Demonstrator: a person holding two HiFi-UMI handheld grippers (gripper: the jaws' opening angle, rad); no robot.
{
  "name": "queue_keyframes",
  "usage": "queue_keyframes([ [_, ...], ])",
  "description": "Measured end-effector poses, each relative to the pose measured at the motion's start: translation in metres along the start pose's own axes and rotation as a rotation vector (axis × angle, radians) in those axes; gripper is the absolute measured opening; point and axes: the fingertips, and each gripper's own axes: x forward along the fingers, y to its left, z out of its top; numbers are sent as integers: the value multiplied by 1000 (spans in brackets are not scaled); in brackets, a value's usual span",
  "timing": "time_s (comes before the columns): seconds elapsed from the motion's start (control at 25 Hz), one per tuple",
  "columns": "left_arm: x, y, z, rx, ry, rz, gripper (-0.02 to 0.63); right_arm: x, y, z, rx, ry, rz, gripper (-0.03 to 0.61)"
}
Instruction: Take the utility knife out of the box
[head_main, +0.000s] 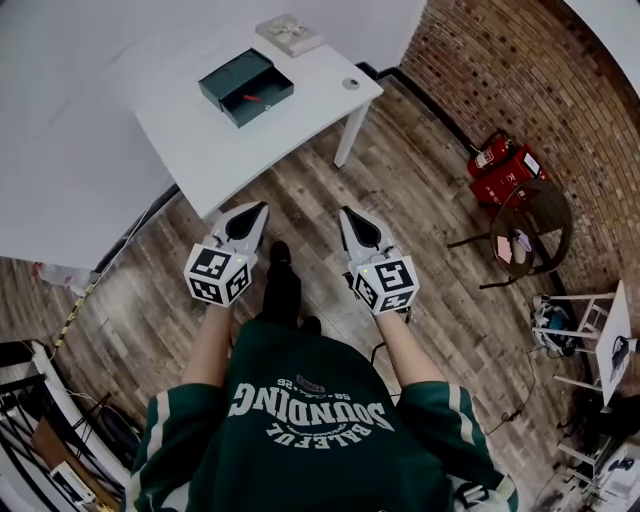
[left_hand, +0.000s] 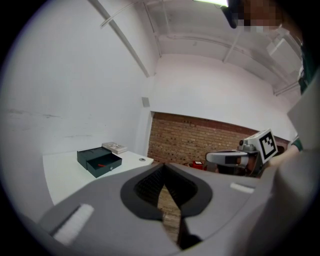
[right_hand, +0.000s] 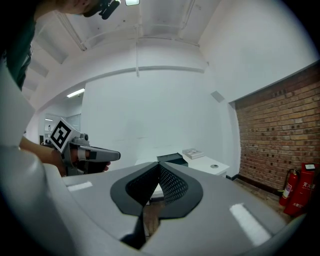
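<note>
Hovering mid-frame, the grey left gripper (head_main: 259, 208) and grey right gripper (head_main: 345, 213) have their jaws closed and empty. Beyond, on the white table (head_main: 300, 120), the dark green box (head_main: 235, 72) has its drawer open with the small red utility knife (head_main: 251, 98) inside. The knife's long axis runs roughly left-right, and its blade end is too small to tell.

Soft, even indoor light fills the room, brightest at a ceiling lamp (right_hand: 132, 2). Shadows are faint. Both gripper views curve strongly and darken to black at their round edges; the nearest surfaces blur.
</note>
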Motion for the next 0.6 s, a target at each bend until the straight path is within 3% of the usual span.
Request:
queue_keyframes([
  [0.24,63,53,15,-7,9,-16,52,75,-35,13,-18,8,4,2],
  [0.6,137,174,53,-41,17,-2,52,225,-63,43,-31,44,38,2],
])
